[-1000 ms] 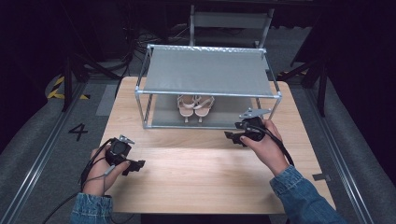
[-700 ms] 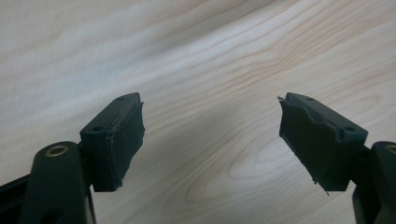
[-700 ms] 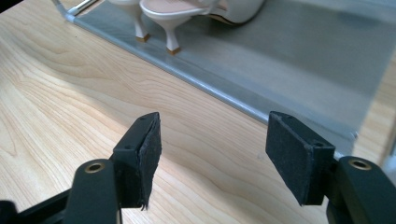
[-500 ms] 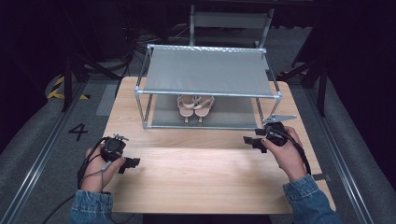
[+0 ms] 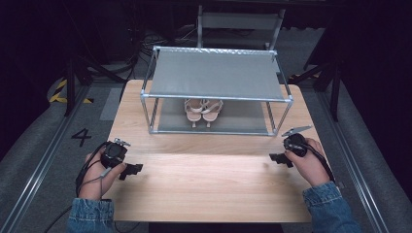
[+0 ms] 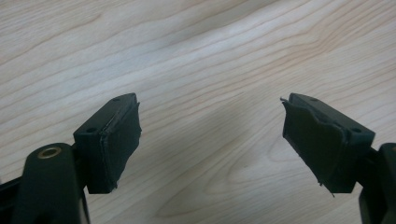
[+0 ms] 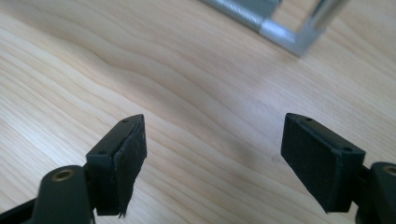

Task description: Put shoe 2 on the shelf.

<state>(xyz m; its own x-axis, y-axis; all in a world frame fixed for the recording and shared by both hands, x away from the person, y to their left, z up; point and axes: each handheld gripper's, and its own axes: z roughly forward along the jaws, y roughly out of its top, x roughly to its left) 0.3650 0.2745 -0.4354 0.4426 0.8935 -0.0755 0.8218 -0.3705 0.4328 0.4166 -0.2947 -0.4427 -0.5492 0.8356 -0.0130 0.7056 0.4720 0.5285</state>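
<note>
- Wooden table (image 5: 209, 179), pale grain, with a metal-framed shoe rack (image 5: 216, 73) standing on its far half; grey fabric top shelf, grey lower shelf.
- Pair of beige heeled sandals (image 5: 203, 109) sits on the lower shelf of the rack, near the middle, the two shoes touching side by side, heels toward the person.
- Sandals are well apart from both grippers; neither gripper touches them or the rack.
- Left gripper (image 5: 130, 170) is held in the left hand (image 5: 97, 172) at the near left of the table, low over the bare wood, jaws pointing toward the table's middle.
- Left gripper view: left gripper (image 6: 210, 140) jaws spread wide, released, bare wood grain between them.
- Right gripper (image 5: 278, 159) is held in the right hand (image 5: 308, 162) near the table's right edge, just in front of the rack's near right leg, jaws pointing left across the table.
- Right gripper view: right gripper (image 7: 212, 149) jaws have just been opening and stand wide apart, released, only wood between them.
- Same view: the rack's lower metal corner (image 7: 285, 32) shows at the top, apart from the jaws.
- Grey three-cornered plate (image 5: 296, 131) sits on top of the right gripper.
- Cables trail from the left gripper back past the denim sleeve (image 5: 90, 216).
- Both denim cuffs rest at the table's near edge.
- A "4" marking (image 5: 81, 137) lies on the floor left of the table.
</note>
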